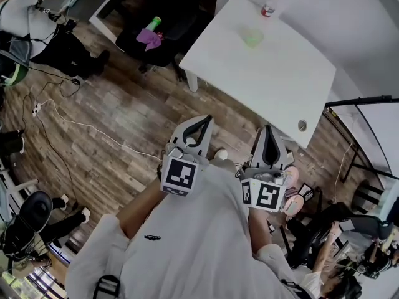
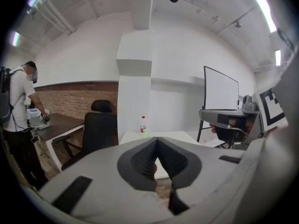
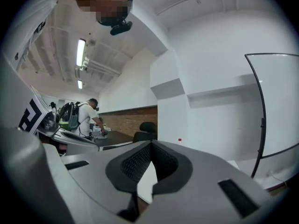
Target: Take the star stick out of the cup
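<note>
The left tongs (image 1: 201,122) and the right tongs (image 1: 269,129) are held close against the person's chest, side by side and well short of the bench (image 1: 280,86). In the left gripper view the left tongs (image 2: 157,139) are closed tip to tip on nothing. In the right gripper view the right tongs (image 3: 150,143) are closed the same way, empty. Wooden floor (image 1: 112,104) lies between them and the white bench. Toward the bench's far side stands the green cup (image 1: 252,37), well apart from both tongs. It is too small to make out the star stick in it. Just beyond the cup stands a red-capped bottle (image 1: 270,4). Off the bench's left end is a black chair (image 1: 140,45).
</note>
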A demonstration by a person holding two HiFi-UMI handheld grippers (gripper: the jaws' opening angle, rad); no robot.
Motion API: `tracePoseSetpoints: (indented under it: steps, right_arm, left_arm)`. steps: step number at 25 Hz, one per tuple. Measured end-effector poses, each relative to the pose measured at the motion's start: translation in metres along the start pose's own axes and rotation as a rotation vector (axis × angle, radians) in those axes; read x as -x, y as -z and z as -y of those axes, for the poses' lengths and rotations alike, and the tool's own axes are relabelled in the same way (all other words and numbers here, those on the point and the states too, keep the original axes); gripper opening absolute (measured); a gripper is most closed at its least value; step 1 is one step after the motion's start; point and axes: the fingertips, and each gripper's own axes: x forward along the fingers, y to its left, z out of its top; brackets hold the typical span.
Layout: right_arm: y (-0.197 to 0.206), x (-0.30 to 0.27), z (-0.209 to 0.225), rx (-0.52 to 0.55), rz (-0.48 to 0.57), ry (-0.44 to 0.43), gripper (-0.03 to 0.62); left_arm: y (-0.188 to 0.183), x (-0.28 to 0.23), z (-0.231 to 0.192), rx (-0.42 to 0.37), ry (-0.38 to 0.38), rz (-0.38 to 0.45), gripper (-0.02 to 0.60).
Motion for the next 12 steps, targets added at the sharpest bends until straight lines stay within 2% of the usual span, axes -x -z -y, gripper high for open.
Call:
tracePoseSetpoints:
  steps: [3, 7, 12]
  right_arm:
    - [0.006, -0.01, -0.011, 0.031, -0.02, 0.011, -0.002]
    - [0.002, -0.019, -0.016, 0.042, -0.02, 0.045, -0.002]
    - [0.008, -0.037, -0.005, 0.016, -0.031, 0.065, -0.002]
  left_arm:
    - [0.008, 0.002, -0.015, 0.037, 0.018, -0.006, 0.009]
    - [0.013, -0.007, -0.023, -0.006, 0.084, -0.031, 0.009]
    - [0.012, -0.029, -0.04, -0.024, 0.077, -0.043, 0.009]
